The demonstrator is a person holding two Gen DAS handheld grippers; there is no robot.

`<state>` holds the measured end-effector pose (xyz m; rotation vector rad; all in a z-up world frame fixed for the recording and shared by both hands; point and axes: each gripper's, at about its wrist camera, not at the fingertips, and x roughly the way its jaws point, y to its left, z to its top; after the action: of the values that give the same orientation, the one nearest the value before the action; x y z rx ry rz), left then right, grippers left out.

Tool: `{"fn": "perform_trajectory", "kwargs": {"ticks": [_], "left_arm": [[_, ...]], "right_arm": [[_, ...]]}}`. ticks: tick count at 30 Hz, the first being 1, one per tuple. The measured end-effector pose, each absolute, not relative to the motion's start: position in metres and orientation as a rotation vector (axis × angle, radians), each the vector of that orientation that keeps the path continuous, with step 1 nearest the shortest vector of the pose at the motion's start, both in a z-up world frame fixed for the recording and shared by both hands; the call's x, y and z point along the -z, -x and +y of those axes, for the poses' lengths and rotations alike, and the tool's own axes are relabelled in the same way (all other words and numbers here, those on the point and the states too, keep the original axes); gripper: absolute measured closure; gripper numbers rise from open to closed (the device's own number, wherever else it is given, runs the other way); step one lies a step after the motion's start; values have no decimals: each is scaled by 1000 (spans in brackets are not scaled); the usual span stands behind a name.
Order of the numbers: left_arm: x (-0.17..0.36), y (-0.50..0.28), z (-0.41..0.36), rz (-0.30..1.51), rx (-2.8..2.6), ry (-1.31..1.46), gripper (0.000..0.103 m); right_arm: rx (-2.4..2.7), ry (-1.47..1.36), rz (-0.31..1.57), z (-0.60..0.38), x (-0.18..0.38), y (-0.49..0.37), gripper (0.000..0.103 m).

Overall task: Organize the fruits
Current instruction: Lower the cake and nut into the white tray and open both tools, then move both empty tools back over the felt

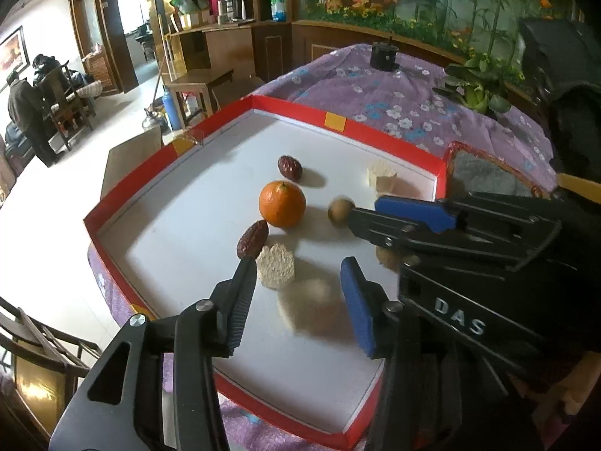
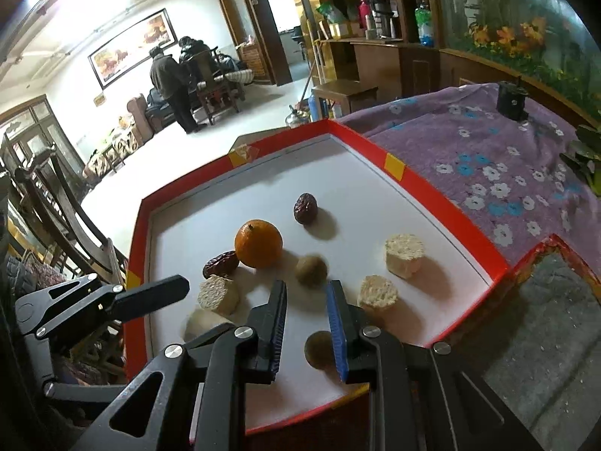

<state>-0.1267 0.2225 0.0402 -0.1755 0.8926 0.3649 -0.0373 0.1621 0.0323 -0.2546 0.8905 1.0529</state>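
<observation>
In the red-rimmed tray (image 2: pixel 432 191): orange (image 2: pixel 258 243), dates, puffed cakes, brown balls.
Left tongs (image 1: pixel 300 285) gape empty; right tongs (image 2: pixel 306 300) at six o'clock, closed, empty.

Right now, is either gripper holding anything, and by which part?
Nothing is held. The left gripper is open around a blurred pale piece without pressing on it. The right gripper is closed to a narrow gap with nothing between its pads.

Bright window glare at left, soft shadows, fisheye-bent edges, dark corners.
</observation>
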Motion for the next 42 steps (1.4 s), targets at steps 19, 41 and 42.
{"fn": "perform_trajectory", "kwargs": {"ticks": [19, 41, 42], "left_arm": [[-80, 116, 152, 758, -304, 79, 56], [-75, 45, 23, 786, -26, 28, 41], [-73, 41, 20, 795, -18, 29, 41]], "right_arm": [[-834, 125, 677, 28, -93, 68, 65], [-440, 23, 695, -165, -80, 60, 58], [-431, 15, 697, -171, -78, 59, 57]]}}
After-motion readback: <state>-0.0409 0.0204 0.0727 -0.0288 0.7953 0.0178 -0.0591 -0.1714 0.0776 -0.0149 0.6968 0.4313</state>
